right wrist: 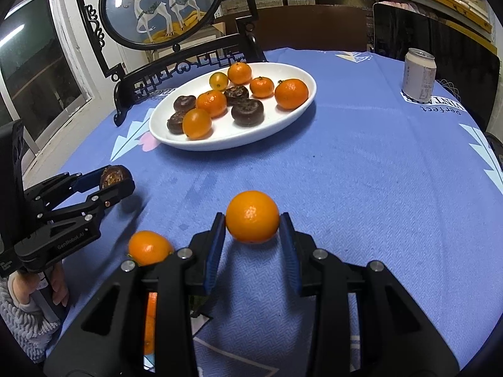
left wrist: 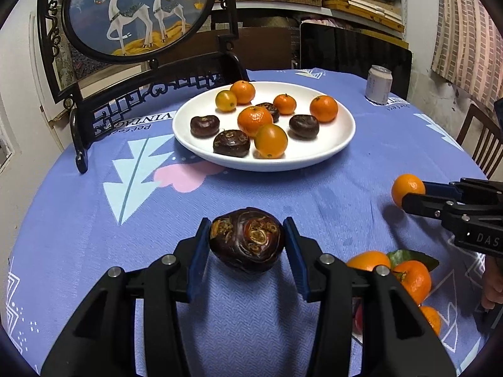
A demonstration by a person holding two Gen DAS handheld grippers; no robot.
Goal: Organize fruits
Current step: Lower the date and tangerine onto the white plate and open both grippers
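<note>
left hand-held gripper [left wrist: 247, 245]: black jointed plastic arms, flat blue ribbed pads, closed narrow on a water chestnut [left wrist: 247, 241], dark maroon, glossy, squat and rounded, with flaky tan scars on top; it hangs clear of the cloth, a shadow beneath it.

right hand-held gripper [right wrist: 252, 221]: same build, pads pressed to both sides of a small orange [right wrist: 252, 216], smooth, round, finely dimpled skin, lifted above the cloth.

plate [left wrist: 339, 144]: white glazed ceramic, shallow, oval in outline, ahead of both grippers. it carries six orange citrus fruits and four dark, flattened, ringed water chestnuts, loosely mixed.

loose mandarins [left wrist: 411, 278]: a cluster just right of the left hand-held gripper's arms, one with a green leaf; partly hidden.

worktop [left wrist: 94, 235]: round, under a lavender woven cloth with herringbone texture, pale tree shapes and a pink patch.

drink can [right wrist: 419, 73]: pale cylinder, far ahead and right of the right hand-held gripper.

table screen [left wrist: 135, 12]: carved black frame, oval panel painted with two white deer, ahead-left, beyond the plate.
</note>
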